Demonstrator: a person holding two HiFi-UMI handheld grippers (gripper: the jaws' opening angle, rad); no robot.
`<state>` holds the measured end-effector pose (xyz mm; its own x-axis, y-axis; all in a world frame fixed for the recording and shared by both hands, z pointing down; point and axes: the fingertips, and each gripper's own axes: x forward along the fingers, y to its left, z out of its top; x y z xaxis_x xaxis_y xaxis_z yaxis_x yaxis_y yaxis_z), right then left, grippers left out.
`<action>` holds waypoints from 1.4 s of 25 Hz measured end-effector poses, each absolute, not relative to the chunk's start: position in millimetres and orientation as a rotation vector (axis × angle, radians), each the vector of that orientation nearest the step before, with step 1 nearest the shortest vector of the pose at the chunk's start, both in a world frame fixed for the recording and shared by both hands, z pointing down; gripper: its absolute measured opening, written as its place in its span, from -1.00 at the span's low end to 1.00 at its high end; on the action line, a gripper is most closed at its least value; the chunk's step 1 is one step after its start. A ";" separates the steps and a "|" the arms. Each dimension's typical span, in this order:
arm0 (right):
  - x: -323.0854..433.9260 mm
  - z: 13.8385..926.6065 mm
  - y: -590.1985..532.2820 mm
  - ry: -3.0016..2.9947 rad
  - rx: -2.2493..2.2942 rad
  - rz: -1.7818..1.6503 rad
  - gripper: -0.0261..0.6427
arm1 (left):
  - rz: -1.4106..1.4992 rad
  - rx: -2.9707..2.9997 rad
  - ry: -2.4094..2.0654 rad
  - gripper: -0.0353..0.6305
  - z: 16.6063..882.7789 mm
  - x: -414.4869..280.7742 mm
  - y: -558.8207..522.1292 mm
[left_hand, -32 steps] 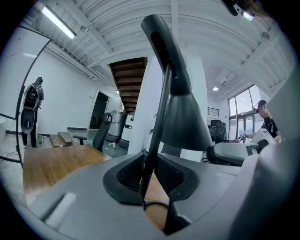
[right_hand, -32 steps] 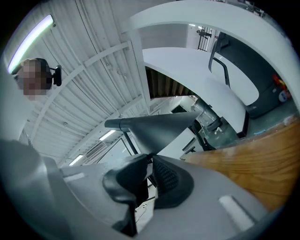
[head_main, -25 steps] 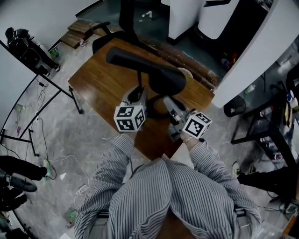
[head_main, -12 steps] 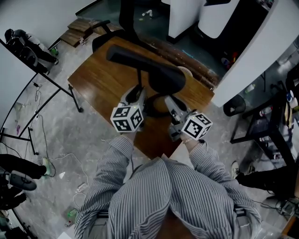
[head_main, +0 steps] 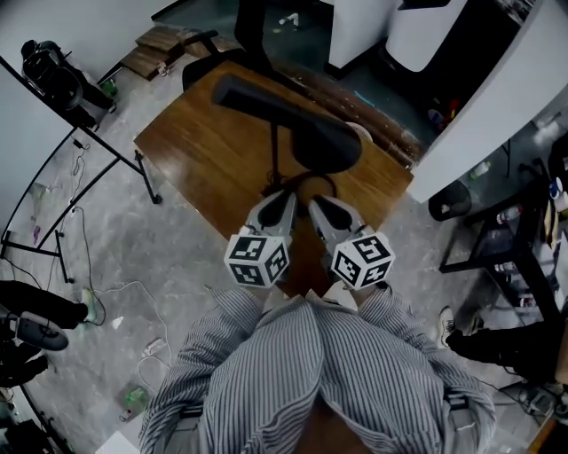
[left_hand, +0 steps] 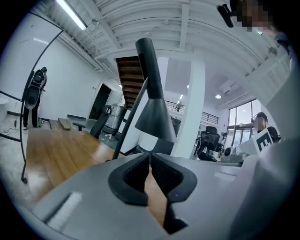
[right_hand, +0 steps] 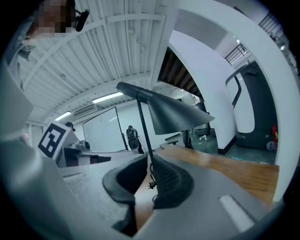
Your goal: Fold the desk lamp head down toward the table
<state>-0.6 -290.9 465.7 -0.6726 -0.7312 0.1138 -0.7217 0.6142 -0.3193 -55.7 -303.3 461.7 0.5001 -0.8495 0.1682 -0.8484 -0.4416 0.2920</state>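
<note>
Head view: an approach step, I judge. The left gripper (head_main: 286, 197) and the right gripper (head_main: 318, 204) point side by side, nearly level. The lamp head (head_main: 293, 124) stands raised ahead of them, untouched.

Left gripper view: jaws closing, nearly together, empty.

Right gripper view: jaws together, empty.

Next: reach up and press the lamp head down.

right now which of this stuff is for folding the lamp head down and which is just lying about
For the job: lamp, table under it, left gripper (jaws closing, nothing between them), right gripper (jaws together, empty).

Just lying about: office chair, stand with black gear, black rack.
</note>
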 end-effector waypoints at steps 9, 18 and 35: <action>-5.9 465.5 -281.8 2.877 -1.281 -0.465 -0.92 | 0.012 2.437 -1.343 -0.88 462.3 -47.5 -277.8; 0.2 458.6 -279.0 2.876 -1.289 -0.427 -0.92 | 0.038 2.486 -1.325 -0.88 455.8 -43.9 -278.1; 1.6 461.1 -282.8 2.888 -1.281 -0.446 -0.92 | 0.043 2.464 -1.288 -0.88 462.0 -39.5 -277.9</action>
<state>1.6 -282.8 461.1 -0.6765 -0.7195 0.1569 -0.7333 0.6387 -0.2329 -39.5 -277.9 462.0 0.5841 -0.7890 0.1905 -0.8000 -0.5200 0.2992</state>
